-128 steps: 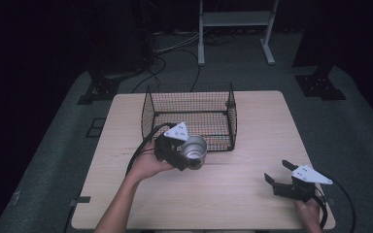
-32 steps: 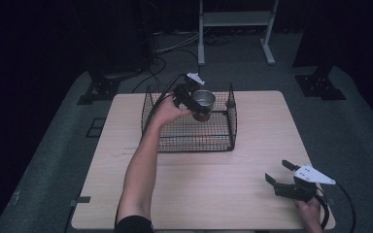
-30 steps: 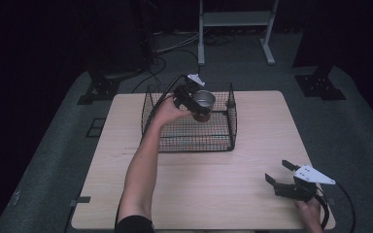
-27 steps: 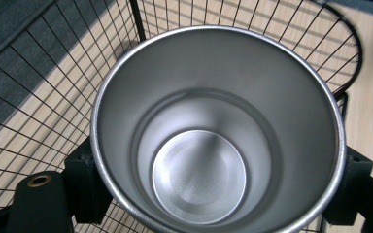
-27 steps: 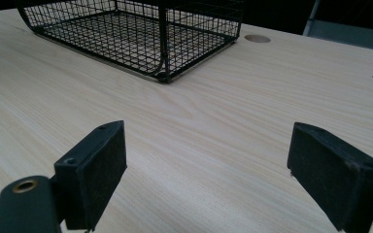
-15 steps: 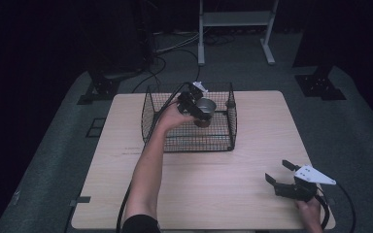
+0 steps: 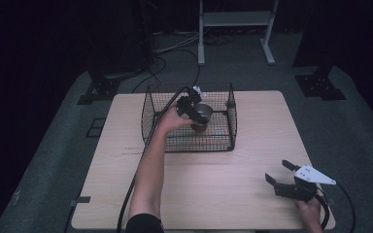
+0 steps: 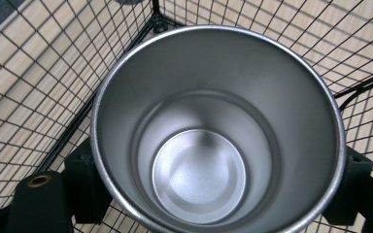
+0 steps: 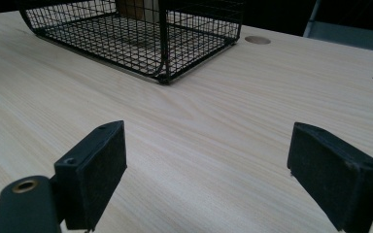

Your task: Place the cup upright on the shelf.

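My left hand-held gripper (image 7: 194,112) clamps the steel cup (image 7: 203,113) inside the wire basket (image 7: 231,121); my right hand-held gripper (image 7: 282,172), at five o'clock, gapes empty.

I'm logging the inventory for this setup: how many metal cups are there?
1. The metal cup is gripped between the jaws of the left gripper, inside the wire basket at the table's far side. No other cup is visible.
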A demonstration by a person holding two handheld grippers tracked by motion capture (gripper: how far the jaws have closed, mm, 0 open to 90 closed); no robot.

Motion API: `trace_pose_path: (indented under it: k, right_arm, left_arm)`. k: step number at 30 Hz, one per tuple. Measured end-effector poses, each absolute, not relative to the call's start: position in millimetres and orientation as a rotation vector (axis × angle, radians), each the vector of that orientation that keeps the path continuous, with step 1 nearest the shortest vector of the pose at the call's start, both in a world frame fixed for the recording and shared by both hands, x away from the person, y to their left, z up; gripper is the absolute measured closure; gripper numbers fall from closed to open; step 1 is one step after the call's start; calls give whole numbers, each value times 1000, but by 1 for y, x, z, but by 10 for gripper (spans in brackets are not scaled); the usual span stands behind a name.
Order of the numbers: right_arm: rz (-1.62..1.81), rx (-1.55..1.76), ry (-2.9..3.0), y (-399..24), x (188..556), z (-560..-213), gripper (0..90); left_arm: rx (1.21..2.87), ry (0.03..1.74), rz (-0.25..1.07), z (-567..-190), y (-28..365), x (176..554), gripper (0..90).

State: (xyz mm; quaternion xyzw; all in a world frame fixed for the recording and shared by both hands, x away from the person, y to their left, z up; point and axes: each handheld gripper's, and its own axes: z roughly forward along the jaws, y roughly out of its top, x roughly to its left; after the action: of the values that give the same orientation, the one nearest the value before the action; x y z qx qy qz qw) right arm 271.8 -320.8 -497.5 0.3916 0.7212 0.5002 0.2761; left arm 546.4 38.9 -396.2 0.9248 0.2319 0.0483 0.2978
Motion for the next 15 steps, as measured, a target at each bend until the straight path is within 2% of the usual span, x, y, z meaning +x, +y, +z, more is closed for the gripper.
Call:
trace_pose_path:
  k: [15]
  right_arm:
    - [1348,1046,1936,-321,272,-498,135]
  left_arm:
    - [2496,659,64,-415,39,554,178]
